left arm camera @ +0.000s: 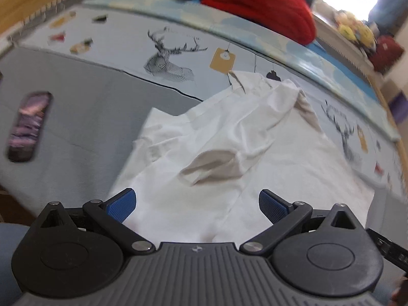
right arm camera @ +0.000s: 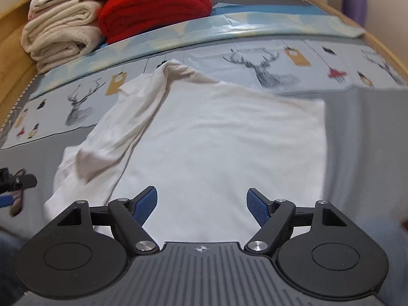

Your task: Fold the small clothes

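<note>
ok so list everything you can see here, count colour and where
garment: one, white, spread on the bed, one side folded over
bedspread: one, grey and pale blue with deer prints, under the garment
red blanket: one, folded at the far end
cream blankets: a stack, beside the red one
dark phone-like thing: one, on the grey part
left gripper: black with blue pads, open above the garment
right gripper: the same, open

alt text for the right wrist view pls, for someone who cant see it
A white garment lies spread on a grey deer-print bed cover, one side already folded inward, with the right tongs open above its near edge and holding nothing. Behind it sit a red blanket and a folded cream blanket.
</note>
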`<state>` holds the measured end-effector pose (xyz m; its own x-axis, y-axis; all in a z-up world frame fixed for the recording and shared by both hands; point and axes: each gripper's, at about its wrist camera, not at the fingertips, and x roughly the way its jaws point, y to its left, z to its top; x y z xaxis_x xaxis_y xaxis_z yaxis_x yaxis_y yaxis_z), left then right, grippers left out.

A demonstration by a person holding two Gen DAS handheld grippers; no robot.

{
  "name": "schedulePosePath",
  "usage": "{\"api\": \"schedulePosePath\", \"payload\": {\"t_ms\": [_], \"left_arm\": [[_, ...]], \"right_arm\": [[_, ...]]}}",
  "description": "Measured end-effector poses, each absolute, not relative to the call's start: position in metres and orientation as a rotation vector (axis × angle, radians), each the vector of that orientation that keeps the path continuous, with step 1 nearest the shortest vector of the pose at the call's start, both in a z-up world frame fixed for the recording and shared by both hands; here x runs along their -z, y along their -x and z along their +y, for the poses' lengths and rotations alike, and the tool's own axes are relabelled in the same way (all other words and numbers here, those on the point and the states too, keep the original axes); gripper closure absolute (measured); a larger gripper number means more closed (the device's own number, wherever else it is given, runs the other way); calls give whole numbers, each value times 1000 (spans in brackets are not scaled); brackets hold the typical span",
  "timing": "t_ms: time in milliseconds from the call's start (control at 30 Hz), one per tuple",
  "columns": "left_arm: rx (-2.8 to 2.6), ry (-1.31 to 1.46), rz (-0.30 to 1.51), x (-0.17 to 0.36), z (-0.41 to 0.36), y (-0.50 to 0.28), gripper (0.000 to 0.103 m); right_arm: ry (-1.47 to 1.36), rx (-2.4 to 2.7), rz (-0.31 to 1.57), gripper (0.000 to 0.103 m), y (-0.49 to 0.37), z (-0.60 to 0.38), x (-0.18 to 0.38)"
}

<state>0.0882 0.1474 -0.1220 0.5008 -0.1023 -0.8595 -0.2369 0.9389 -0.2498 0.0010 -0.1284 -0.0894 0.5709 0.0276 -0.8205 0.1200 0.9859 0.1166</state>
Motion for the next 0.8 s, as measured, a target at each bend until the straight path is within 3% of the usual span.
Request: {"api": "schedulePosePath", "payload": {"t_ms": [167, 400, 600, 800], "left_arm": [[-4, 628, 1070, 159, 162, -148, 4], [30, 727, 1159, 200, 170, -186, 4], [97, 844, 1247, 233, 170, -211, 4], [125, 845, 1355, 238, 166, -202, 4]], "right_arm": [[-317, -4, 956, 24, -104, -147, 109], [-782, -121, 978, 24, -253, -169, 155], [-840, -77, 991, 24, -324, -155, 189], [-809, -72, 1009, 24, -336, -145, 206]]}}
